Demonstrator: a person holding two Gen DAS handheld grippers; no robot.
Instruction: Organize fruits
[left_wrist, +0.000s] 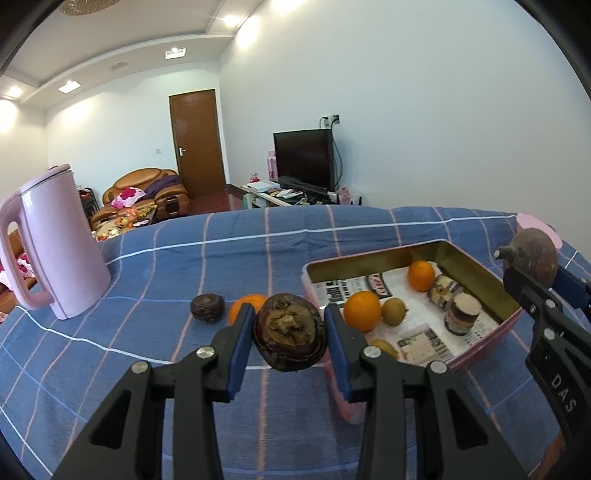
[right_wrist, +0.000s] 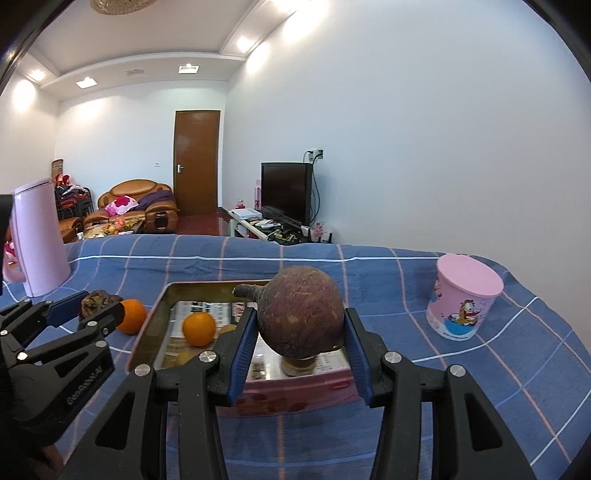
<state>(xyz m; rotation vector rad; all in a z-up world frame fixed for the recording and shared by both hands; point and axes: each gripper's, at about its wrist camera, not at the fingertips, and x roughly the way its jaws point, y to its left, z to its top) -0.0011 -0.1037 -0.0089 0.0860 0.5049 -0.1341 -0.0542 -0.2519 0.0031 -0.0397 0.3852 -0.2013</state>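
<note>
The dark purple, round mangosteen (left_wrist: 289, 332) sits pinched between the left gripper (left_wrist: 289, 334) jaws, lifted off the checked blue bench (left_wrist: 184, 258) at the tin's nine o'clock. The right gripper (right_wrist: 301, 332) clamps a brown stemmed mangosteen (right_wrist: 301, 317), seemingly above the pink rectangular metal tin (left_wrist: 476, 360), probably for dropping beside the oranges.

The right hand-held gripper (right_wrist: 301, 341) squeezes a round brown fruit (right_wrist: 301, 314) between its blue pads. Just past it sits a pink tin box (right_wrist: 295, 384) with an orange (right_wrist: 198, 329) inside. The left hand-held gripper (right_wrist: 98, 308) holds a dark fruit (right_wrist: 96, 300) off to the left. A pink cup (right_wrist: 463, 297) stands on the right.
</note>
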